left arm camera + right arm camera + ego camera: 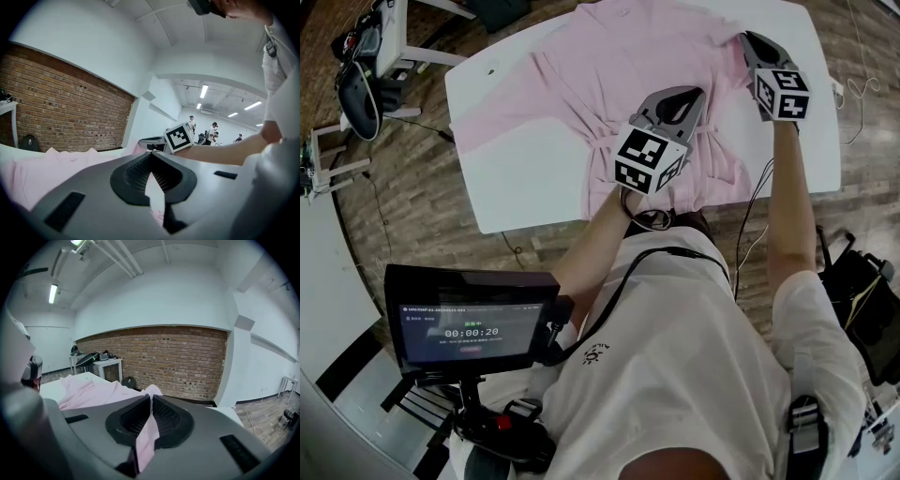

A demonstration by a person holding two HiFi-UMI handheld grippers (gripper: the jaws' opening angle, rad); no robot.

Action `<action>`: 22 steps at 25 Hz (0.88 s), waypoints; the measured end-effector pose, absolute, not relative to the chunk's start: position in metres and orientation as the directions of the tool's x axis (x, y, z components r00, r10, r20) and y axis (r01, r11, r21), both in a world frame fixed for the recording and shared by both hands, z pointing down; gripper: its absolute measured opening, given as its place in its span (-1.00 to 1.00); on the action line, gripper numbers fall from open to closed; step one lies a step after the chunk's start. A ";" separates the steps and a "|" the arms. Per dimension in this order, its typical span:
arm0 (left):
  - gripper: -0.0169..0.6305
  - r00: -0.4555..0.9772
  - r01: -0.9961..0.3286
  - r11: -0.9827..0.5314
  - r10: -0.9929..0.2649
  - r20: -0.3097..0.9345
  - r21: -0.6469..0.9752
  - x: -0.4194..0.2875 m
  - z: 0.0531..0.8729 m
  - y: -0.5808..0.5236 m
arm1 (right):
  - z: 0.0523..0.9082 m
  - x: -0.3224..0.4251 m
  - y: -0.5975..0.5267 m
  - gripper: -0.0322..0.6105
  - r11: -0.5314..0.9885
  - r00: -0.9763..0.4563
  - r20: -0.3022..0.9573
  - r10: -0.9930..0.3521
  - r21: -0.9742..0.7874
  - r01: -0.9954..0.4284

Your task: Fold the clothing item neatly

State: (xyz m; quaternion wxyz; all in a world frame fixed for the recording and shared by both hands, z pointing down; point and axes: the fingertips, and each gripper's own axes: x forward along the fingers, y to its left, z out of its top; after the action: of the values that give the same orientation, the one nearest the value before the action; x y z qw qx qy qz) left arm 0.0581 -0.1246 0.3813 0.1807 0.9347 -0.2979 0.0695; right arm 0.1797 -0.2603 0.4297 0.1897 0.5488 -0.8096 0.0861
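head view: a pink garment (609, 84) lies spread on a white table (516, 187), its body bunched and creased toward the near edge, one sleeve reaching out to the left. the left gripper (686, 92) sits over the lower middle of the garment, and the cloth gathers into folds just beside it. the right gripper (748, 39) is at the garment's right side, near the far right corner of the table. both point away from the person. a monitor (473, 328) is mounted low at the left, over the wood floor (403, 216).

left gripper view: the left gripper's jaws are closed together, and a thin fold of pale pink cloth (154, 197) is pinched between the ribbed pads and hangs down below them. the rest of the garment lies flat on the table to the left, in front of a brick wall (70, 112). the right gripper's marker cube shows just beyond the jaws, borne on the person's forearm.

right gripper view: the right gripper's jaws are closed on a strip of pink cloth (147, 437), gripped between the pads and trailing down under them. a little peak of cloth stands up behind the jaw tips. more of the garment lies rumpled on the table to the left.
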 end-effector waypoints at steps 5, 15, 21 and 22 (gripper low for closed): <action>-0.94 0.809 -0.588 -0.755 -0.538 0.237 0.291 0.052 0.382 -0.123 | 0.431 0.170 -0.262 -0.83 0.393 -0.336 0.398 -0.854 0.069 -0.917; -0.94 0.795 -0.606 -0.745 -0.558 0.238 0.280 0.035 0.383 -0.119 | 0.431 0.147 -0.262 -0.83 0.417 -0.361 0.388 -0.848 0.069 -0.906; -0.94 0.786 -0.618 -0.736 -0.570 0.239 0.278 0.026 0.382 -0.114 | 0.431 0.138 -0.257 -0.83 0.428 -0.370 0.391 -0.843 0.071 -0.901; -0.94 0.786 -0.618 -0.734 -0.571 0.238 0.280 0.019 0.383 -0.116 | 0.432 0.131 -0.258 -0.83 0.430 -0.371 0.394 -0.841 0.072 -0.900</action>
State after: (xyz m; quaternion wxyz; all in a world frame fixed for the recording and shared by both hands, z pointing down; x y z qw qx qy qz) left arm 0.0191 -0.1157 0.3825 0.1742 0.9287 -0.3202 0.0682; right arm 0.1307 -0.2585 0.4317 0.1893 0.5281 -0.8242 0.0776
